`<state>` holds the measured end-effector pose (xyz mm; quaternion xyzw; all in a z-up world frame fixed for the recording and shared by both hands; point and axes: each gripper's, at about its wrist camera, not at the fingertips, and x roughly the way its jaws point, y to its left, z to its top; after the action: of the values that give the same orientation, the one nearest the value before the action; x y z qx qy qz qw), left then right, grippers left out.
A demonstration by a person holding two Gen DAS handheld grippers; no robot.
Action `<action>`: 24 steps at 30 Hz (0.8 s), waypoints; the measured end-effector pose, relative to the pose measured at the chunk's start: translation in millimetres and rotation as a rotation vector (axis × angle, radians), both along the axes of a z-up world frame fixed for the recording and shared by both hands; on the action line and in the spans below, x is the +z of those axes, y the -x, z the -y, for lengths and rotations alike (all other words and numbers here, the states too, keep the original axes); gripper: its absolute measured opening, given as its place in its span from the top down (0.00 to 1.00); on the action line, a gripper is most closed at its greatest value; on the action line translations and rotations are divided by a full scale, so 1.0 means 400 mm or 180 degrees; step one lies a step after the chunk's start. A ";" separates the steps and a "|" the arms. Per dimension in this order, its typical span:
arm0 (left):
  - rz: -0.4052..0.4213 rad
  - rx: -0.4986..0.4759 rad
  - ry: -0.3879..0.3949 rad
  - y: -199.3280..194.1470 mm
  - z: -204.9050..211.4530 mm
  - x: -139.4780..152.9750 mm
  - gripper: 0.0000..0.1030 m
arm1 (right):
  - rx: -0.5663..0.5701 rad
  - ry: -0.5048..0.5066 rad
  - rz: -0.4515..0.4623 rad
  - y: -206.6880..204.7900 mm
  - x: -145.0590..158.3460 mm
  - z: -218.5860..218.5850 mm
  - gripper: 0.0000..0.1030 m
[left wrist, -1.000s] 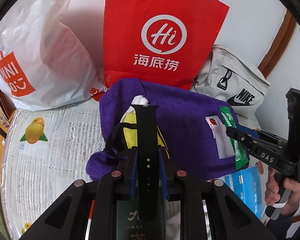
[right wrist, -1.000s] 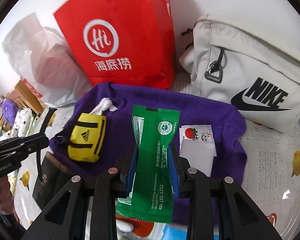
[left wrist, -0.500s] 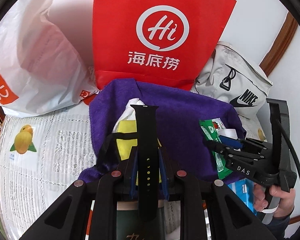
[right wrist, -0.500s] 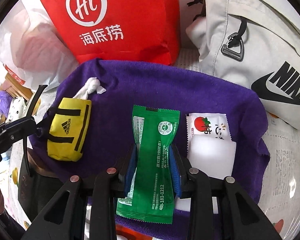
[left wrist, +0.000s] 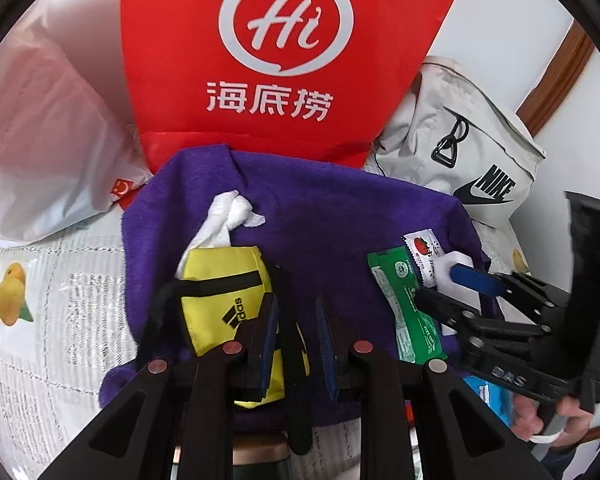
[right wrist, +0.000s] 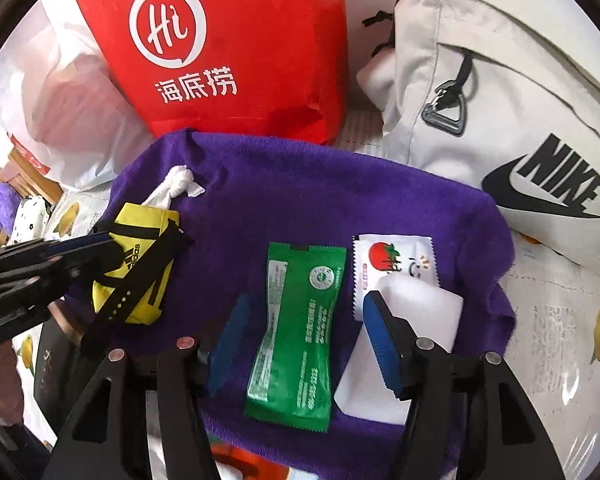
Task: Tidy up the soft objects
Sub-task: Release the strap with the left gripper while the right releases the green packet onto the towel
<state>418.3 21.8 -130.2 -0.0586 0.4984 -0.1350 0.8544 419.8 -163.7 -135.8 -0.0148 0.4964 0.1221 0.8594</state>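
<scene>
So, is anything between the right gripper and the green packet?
Nothing visible. The green packet lies flat on the purple towel, directly between the open fingers of the right gripper. The white tomato sachet lies close beside it, partly under one finger.

black fingers, blue pads

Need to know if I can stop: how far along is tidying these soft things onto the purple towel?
Done: yellow pouch, black strap across it, green packet and tomato sachet all lie on the purple towel. In hand: nothing; left gripper and right gripper both have open jaws. Left: perhaps taking the strap off the pouch; otherwise it looks nearly finished.
</scene>
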 end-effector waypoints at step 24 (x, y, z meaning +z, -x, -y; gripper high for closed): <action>-0.0006 0.0069 -0.0234 0.086 -0.008 0.027 0.81 | 0.0003 -0.0053 0.0278 0.191 0.080 0.055 0.42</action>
<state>383.7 24.8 -119.3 -0.0327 0.5031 -0.1073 0.8569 343.5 -185.7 -103.6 -0.0133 0.4573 0.1258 0.8803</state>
